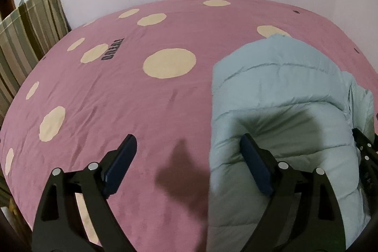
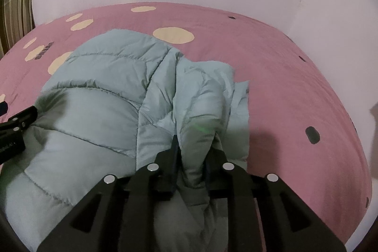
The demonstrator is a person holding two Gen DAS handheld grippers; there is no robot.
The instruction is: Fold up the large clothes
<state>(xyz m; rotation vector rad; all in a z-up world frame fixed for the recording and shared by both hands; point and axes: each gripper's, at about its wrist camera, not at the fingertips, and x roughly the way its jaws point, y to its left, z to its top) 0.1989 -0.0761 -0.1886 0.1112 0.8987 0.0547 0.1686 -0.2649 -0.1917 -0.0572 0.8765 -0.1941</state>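
From the left wrist, the left gripper (image 1: 189, 157) hangs with jaws wide apart over the pink spotted bed (image 1: 122, 110), its right finger over the pale blue puffer jacket (image 1: 278, 96). From the right wrist, the right gripper (image 2: 192, 155) has its jaws clamped on a raised fold of the jacket lying on the bed.

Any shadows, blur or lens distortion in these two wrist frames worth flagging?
Left wrist: heavy fisheye bends the pink polka-dot bedspread into a dome; open left gripper throws a dark shadow on it. Right wrist: same barrel warp; right gripper pinches the pale blue quilted puffer jacket, faint green glare there, near fabric soft.
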